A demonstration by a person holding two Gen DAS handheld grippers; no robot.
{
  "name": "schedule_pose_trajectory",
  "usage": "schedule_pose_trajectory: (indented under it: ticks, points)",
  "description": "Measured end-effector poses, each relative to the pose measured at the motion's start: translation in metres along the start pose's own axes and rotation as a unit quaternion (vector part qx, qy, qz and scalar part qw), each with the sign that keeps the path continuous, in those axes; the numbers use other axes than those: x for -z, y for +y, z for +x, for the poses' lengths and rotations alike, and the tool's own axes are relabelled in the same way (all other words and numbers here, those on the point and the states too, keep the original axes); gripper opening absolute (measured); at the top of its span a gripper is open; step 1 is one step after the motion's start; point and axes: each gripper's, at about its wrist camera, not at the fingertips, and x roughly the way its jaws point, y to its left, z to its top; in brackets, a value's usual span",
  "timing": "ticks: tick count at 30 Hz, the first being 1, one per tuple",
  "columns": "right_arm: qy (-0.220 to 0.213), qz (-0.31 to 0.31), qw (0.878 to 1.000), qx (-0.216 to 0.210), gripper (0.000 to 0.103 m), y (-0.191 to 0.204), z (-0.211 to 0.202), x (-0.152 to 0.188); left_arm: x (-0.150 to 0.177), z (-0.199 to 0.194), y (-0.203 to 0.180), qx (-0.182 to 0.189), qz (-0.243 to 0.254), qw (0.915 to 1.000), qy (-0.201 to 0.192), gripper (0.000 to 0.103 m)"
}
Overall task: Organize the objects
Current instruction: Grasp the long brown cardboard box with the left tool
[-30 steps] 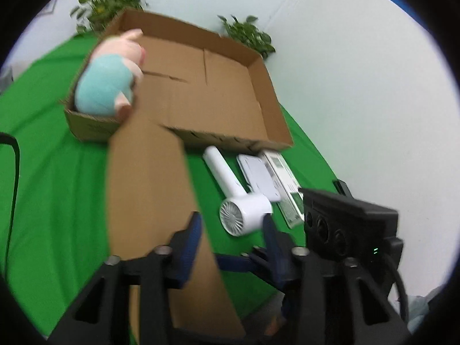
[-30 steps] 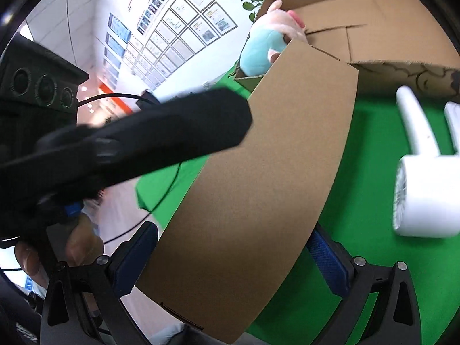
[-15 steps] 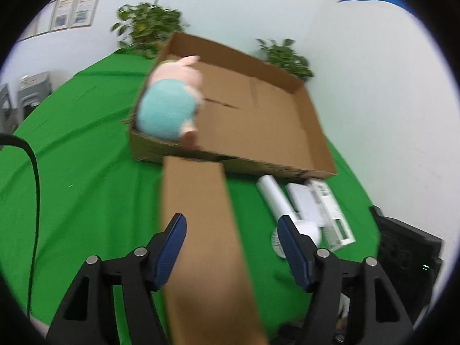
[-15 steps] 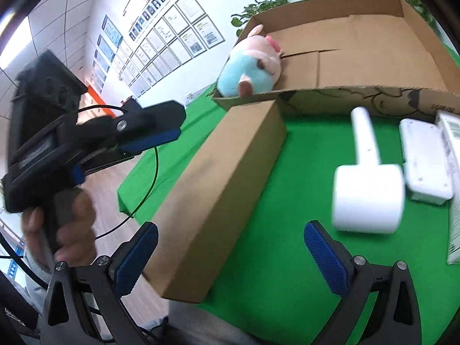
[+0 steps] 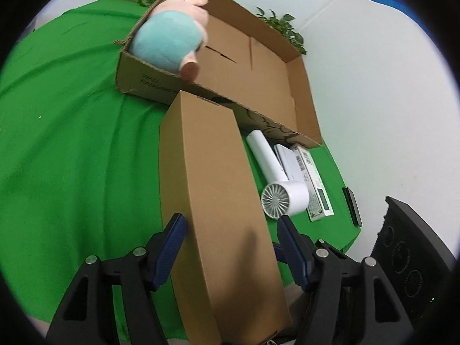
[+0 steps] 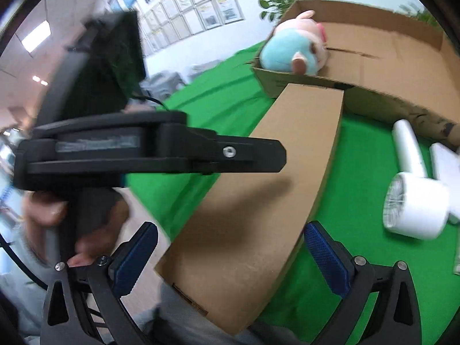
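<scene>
**Long carton lay between both pairs of open jaws, tray nearly bare**

While the long brown carton lay flat on the green cloth, its far end just in front of the tray's near wall, you had both tools around its near end and neither was gripping. Your left gripper stood spread, blue pads clear of either long side. Your right gripper was spread too, with a visible gap at each pad.

Handling, as a judgement:
- Carton looked stiff corrugated board, closed, smooth-faced, so pads could slip on it
- Weight unknown; its length meant a one-ended hold would likely let the far end droop or swing
- Better hold looked to be across the narrow width, one tool toward each end, or one near the middle
- Walls might dent under a hard squeeze

Containers:
- Shallow cardboard tray sat open at the back of the cloth
- Plush pig, teal body and pink head, sat in its left corner, rising above the rim
- Rest of the tray floor showed nothing in it

On the cloth right of the carton, outside the tray: white hair dryer, a flat white device, a green-and-white packet
</scene>
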Motion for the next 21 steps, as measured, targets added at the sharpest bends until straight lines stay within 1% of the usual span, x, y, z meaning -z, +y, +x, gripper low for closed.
schedule_pose_trajectory:
  ticks: [4, 6, 10, 12, 14, 17, 21]
  points:
    - [0.006, 0.002, 0.999, 0.036, 0.103, 0.001, -0.003, 0.005, 0.003, -0.003, -0.006, 0.034, 0.0, 0.9994, -0.004, 0.064]
    - [0.007, 0.005, 0.999, 0.044, 0.103, -0.001, -0.005, 0.007, 0.004, -0.003, -0.011, 0.036, 0.008, 0.9993, -0.006, 0.064]
    - [-0.001, 0.005, 0.999, 0.052, 0.103, -0.003, -0.007, 0.008, 0.005, -0.006, -0.012, 0.041, 0.001, 0.9991, -0.008, 0.064]
    - [-0.009, 0.009, 0.999, 0.047, 0.102, -0.003, -0.009, 0.011, 0.007, -0.009, -0.016, 0.039, 0.002, 0.9992, -0.012, 0.064]
    - [-0.014, 0.021, 0.999, 0.032, 0.1, -0.007, -0.013, 0.012, 0.007, -0.011, -0.02, 0.041, 0.004, 0.999, -0.016, 0.064]
    - [-0.021, 0.055, 0.998, -0.01, 0.099, -0.019, -0.019, 0.012, 0.005, -0.016, -0.028, 0.04, 0.013, 0.9988, -0.023, 0.064]
    - [-0.024, 0.088, 0.993, -0.072, 0.098, -0.031, -0.016, 0.012, 0.002, -0.022, -0.037, 0.033, 0.027, 0.9985, -0.034, 0.064]
